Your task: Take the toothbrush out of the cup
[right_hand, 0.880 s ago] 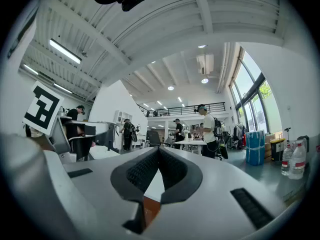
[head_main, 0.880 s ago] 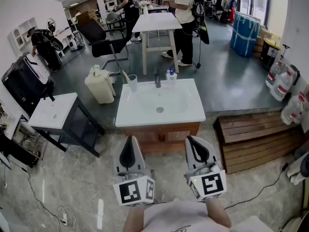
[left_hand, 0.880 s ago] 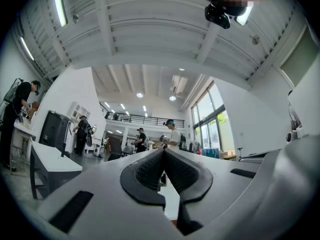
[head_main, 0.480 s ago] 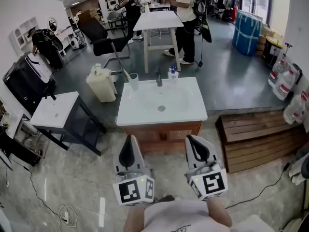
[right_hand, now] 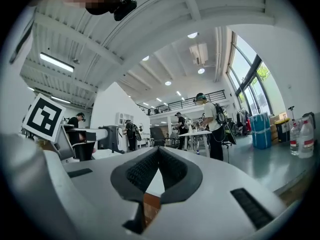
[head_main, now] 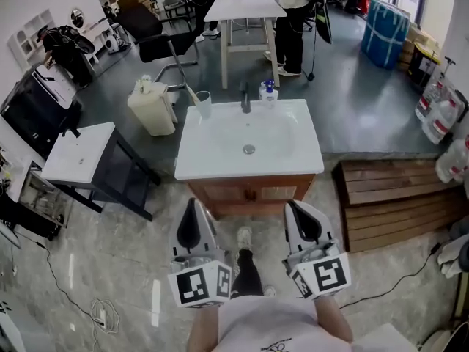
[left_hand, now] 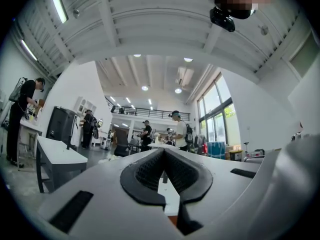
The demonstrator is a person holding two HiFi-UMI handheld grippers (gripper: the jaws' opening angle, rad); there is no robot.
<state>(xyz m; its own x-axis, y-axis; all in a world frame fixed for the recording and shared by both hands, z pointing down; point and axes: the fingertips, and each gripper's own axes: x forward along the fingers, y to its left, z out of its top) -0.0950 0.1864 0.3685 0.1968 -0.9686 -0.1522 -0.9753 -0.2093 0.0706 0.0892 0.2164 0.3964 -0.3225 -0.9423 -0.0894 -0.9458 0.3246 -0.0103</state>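
Note:
A clear cup (head_main: 202,104) stands at the back left corner of the white washbasin top (head_main: 212,163), with a toothbrush (head_main: 192,94) leaning out of it to the left. Both grippers are held side by side, well short of the basin's front edge and far from the cup. My left gripper (head_main: 192,202) has its jaws together with nothing between them, as the left gripper view (left_hand: 164,150) also shows. My right gripper (head_main: 292,204) is likewise shut and empty, its tips meeting in the right gripper view (right_hand: 159,148).
A faucet (head_main: 245,100) and a soap bottle (head_main: 268,90) stand at the basin's back edge. A small white side table (head_main: 77,160) and a beige bin (head_main: 152,108) are to the left, wooden steps (head_main: 396,200) to the right. People stand at a white table (head_main: 245,7) behind.
The basin has come closer and lower in the head view as the person stepped forward; a foot now shows between the grippers. Both grippers stay shut and side by side.

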